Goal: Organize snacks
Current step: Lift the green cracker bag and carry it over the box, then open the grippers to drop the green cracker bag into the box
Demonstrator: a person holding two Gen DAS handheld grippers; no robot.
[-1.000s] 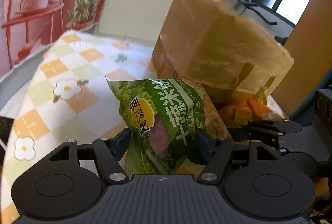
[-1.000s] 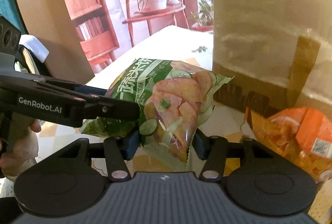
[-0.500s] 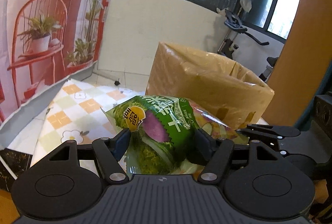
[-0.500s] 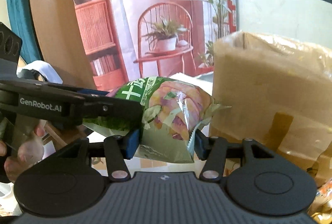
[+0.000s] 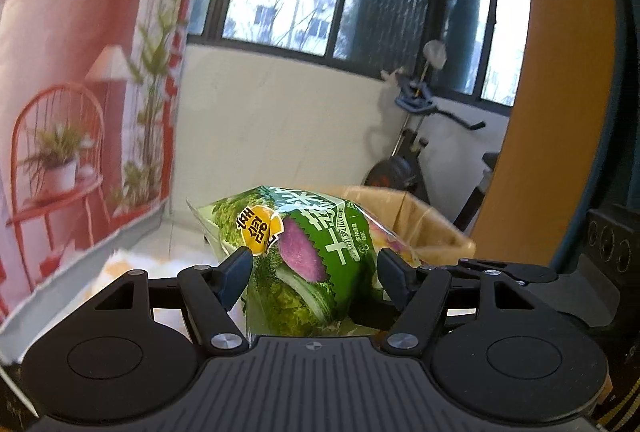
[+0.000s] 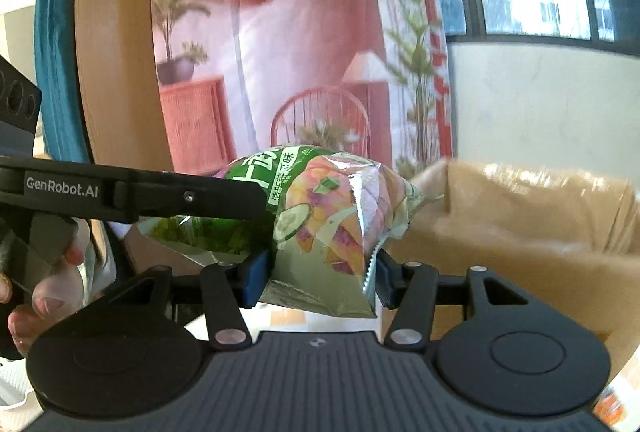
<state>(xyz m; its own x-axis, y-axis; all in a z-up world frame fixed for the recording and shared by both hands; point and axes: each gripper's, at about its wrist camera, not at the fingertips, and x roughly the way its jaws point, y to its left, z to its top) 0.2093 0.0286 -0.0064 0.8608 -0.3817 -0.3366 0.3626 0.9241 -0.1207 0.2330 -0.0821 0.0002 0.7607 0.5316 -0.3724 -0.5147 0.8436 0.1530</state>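
A green snack bag [image 5: 304,264] with vegetable pictures is held in the air by both grippers. My left gripper [image 5: 314,268] is shut on one end of it. My right gripper [image 6: 320,272] is shut on the other end of the same bag [image 6: 324,216]. The left gripper's arm [image 6: 140,193] shows in the right wrist view, reaching in from the left. An open cardboard box [image 6: 520,216] stands just behind and to the right of the bag; its rim [image 5: 416,220] also shows behind the bag in the left wrist view.
A printed backdrop [image 5: 80,111] with a red chair and plants hangs at the left. An exercise bike [image 5: 416,143] stands by the window wall. An orange packet [image 6: 608,408] peeks in at the lower right. A wooden panel [image 5: 552,111] rises at right.
Both grippers have lifted the green bag upward, from table height to the level of the box's open top. The table and the orange packets have dropped out of view.
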